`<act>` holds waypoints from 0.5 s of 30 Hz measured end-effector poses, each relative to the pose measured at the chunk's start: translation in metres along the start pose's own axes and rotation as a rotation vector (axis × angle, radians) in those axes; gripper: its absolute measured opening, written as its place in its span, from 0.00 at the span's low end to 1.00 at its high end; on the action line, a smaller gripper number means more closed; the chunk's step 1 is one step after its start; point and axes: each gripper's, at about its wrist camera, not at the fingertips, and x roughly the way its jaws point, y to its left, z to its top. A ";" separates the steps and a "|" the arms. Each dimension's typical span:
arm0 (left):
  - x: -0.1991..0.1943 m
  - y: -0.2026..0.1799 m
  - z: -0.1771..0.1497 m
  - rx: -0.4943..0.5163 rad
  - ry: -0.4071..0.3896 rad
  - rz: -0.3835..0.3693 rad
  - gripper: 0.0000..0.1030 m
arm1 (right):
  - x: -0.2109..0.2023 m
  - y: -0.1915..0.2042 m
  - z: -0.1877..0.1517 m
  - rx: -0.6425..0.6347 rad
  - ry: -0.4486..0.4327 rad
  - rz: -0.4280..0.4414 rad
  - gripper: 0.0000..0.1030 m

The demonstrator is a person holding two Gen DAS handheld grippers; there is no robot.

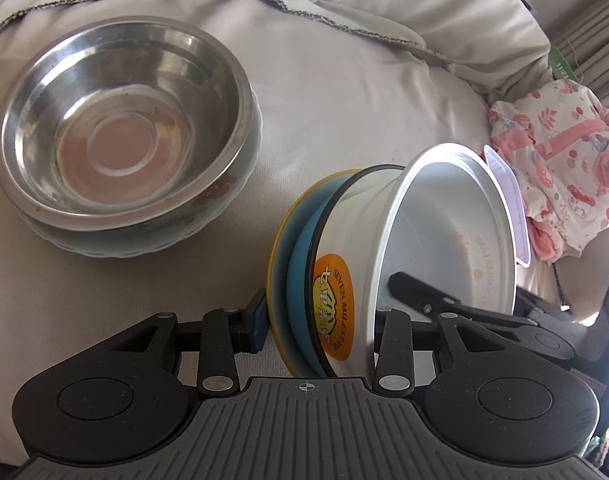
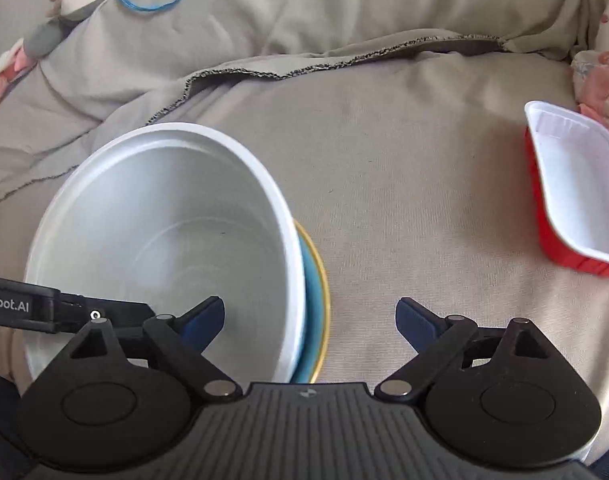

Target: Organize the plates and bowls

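In the left wrist view my left gripper [image 1: 316, 312] is shut on a tilted stack. Its left pad [image 1: 257, 314] presses the underside of a yellow-rimmed blue plate [image 1: 278, 280]. A blue dish [image 1: 300, 276] and a white bowl [image 1: 436, 232] with an orange label stand against that plate. The right pad is hidden inside the bowl. My right gripper [image 2: 308, 320] is open and straddles the bowl's rim [image 2: 280, 208], one finger [image 2: 206, 320] inside it and the other finger [image 2: 416, 320] over the cloth. A steel bowl [image 1: 120, 136] sits nested in a white floral bowl [image 1: 208, 216] at the left.
Everything rests on a beige cloth-covered cushion [image 2: 404, 168] with a frayed fold [image 2: 304, 68] behind. A red tub with a white inside [image 2: 576, 192] stands at the right. Patterned pink fabric [image 1: 560, 152] lies at the right edge.
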 end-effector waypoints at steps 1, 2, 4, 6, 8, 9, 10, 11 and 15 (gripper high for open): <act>0.000 0.000 0.000 0.002 0.000 -0.001 0.41 | -0.002 0.001 0.000 -0.023 -0.015 -0.033 0.91; 0.000 0.000 0.001 0.003 0.001 -0.003 0.41 | -0.005 0.001 0.000 -0.037 -0.033 -0.065 0.91; 0.000 0.001 0.001 0.007 0.003 -0.005 0.41 | -0.009 0.005 0.001 -0.056 -0.059 -0.138 0.94; 0.000 0.002 0.001 0.006 0.002 -0.005 0.41 | -0.010 0.007 0.002 -0.087 -0.061 -0.141 0.94; 0.000 0.002 0.000 0.006 0.002 -0.005 0.41 | -0.006 0.006 0.003 -0.093 -0.018 -0.056 0.94; 0.000 0.002 0.000 0.008 0.003 -0.004 0.41 | -0.003 0.003 0.004 -0.068 0.013 -0.018 0.94; 0.000 0.001 0.000 0.011 0.003 -0.002 0.41 | 0.001 0.001 0.004 -0.036 0.040 0.012 0.94; 0.000 0.001 0.000 0.013 0.003 -0.001 0.41 | 0.006 0.001 0.003 -0.014 0.059 0.027 0.93; 0.001 0.000 0.001 0.014 0.005 0.000 0.41 | 0.008 0.005 0.002 0.002 0.056 0.049 0.87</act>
